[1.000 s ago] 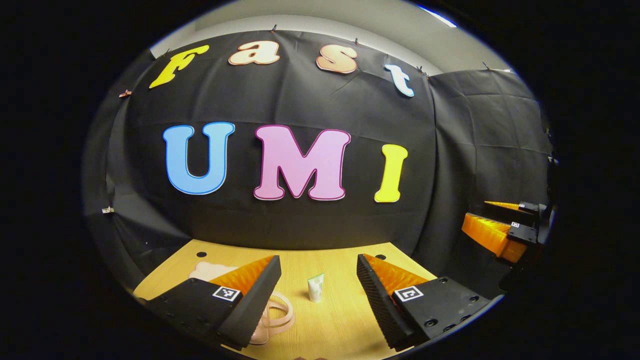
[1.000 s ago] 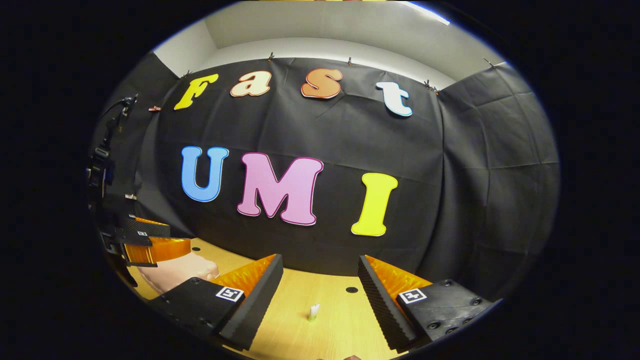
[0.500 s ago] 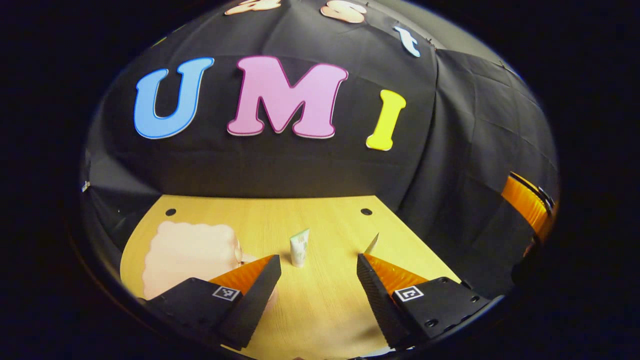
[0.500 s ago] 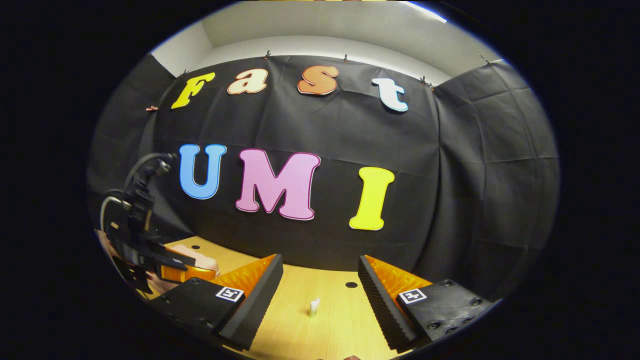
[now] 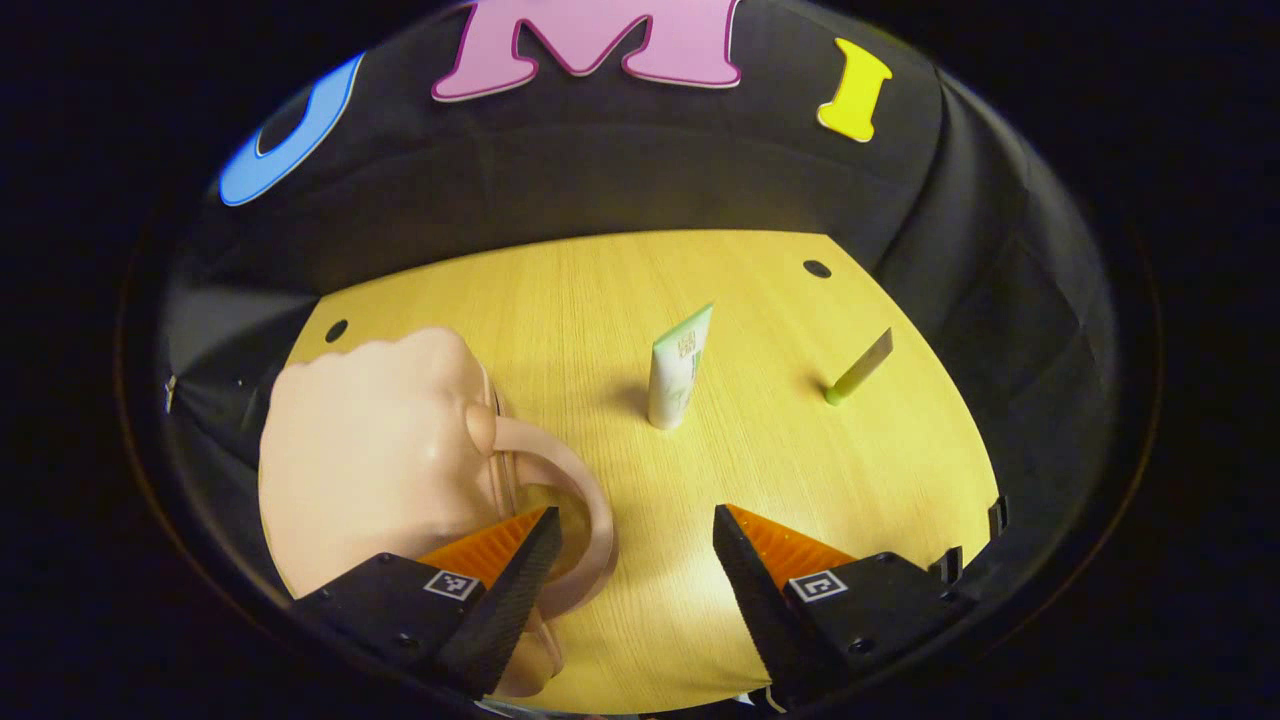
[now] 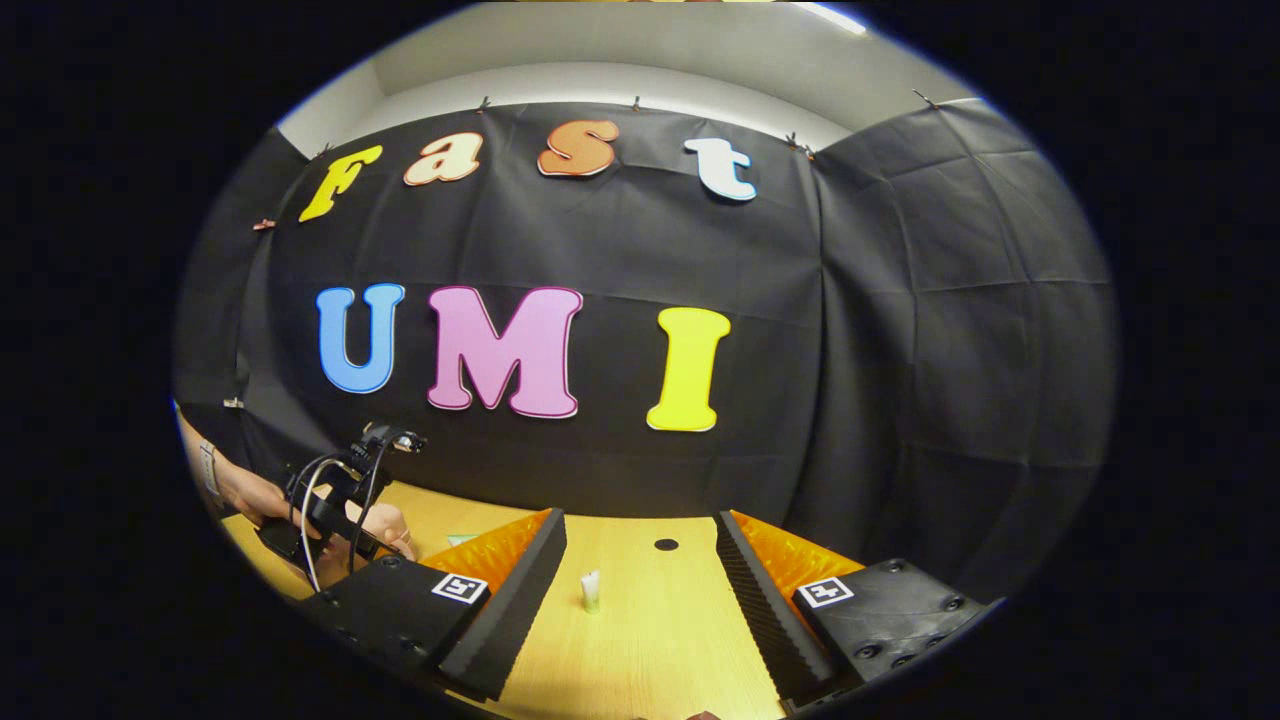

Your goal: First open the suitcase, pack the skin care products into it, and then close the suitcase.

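Left gripper view: the left gripper (image 5: 632,560) is pitched down toward the light wooden tabletop (image 5: 600,290), its two fingers spread wide with nothing held between them. The left finger (image 5: 505,590) lies over the looped handle (image 5: 575,500) of the pale pink, rounded hard-shell suitcase (image 5: 370,460); contact cannot be confirmed. The suitcase sits at 9 o'clock from the finger gap, lid closed, handle toward the table centre. A white and green skin-care tube (image 5: 678,368) stands upright on its cap at 12 o'clock from the gap, well apart from the fingertips. A slim yellow-green tube with a flat grey end (image 5: 858,368) stands tilted at 1 o'clock, near the right table edge and apart from the first tube.

Right gripper view: the right gripper (image 6: 640,580) is held nearly level and above the tabletop (image 6: 660,640), pointing toward the booth wall. Its fingers are likewise spread wide and grip nothing. A small white upright tube (image 6: 590,590) stands on the table at 12 o'clock, seen between the two fingers and beyond their tips, not touching either. At 9 o'clock, a person's hand (image 6: 245,492) holds the left gripper (image 6: 335,510), cabled, angled downward over the pink suitcase (image 6: 385,520).
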`<control>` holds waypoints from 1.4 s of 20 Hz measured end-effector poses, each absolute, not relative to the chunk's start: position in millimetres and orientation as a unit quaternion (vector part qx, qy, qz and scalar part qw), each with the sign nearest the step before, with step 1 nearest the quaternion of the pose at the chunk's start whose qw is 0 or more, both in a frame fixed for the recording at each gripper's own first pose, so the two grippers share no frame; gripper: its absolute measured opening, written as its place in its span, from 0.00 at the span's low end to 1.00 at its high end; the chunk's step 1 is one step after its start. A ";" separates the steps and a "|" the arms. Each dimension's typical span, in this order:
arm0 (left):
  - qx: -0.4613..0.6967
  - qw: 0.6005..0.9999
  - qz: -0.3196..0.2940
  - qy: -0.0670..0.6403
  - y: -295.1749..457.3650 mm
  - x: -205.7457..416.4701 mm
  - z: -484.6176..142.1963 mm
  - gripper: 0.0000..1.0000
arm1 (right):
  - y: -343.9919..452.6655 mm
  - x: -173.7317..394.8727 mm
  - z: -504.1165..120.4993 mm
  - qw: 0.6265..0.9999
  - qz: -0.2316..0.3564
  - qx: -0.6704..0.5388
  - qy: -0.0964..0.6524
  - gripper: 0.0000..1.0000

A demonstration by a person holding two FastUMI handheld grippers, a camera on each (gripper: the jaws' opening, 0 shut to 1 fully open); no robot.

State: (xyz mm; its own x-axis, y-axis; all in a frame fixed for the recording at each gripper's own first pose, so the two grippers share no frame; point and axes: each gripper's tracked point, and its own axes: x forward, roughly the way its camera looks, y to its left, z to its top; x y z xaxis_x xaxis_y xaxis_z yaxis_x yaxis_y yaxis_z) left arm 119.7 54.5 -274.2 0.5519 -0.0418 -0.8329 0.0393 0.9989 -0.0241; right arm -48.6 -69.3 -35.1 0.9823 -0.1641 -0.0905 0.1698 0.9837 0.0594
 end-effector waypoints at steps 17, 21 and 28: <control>0.026 0.834 -0.030 0.551 74.3 133.2 -323.7 0.19 | -116.6 -73.2 -47.9 0.989 -0.134 0.027 0.058 0.94; 0.035 0.846 -0.044 0.531 75.9 132.7 -280.6 0.16 | -116.1 -61.9 -49.1 0.991 -0.122 0.025 0.057 0.96; 0.032 0.889 -0.025 0.456 135.7 111.2 -157.7 0.16 | -103.4 -23.4 -66.7 0.994 -0.077 0.040 0.064 0.96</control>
State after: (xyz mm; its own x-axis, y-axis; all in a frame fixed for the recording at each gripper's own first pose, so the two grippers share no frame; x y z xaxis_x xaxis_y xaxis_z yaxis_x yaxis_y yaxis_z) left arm 111.2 135.7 -157.7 0.5821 -0.0148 -0.8130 0.0738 0.9967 0.0347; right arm -23.4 -103.4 -66.7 0.9801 -0.1474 -0.1327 0.1576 0.9850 0.0706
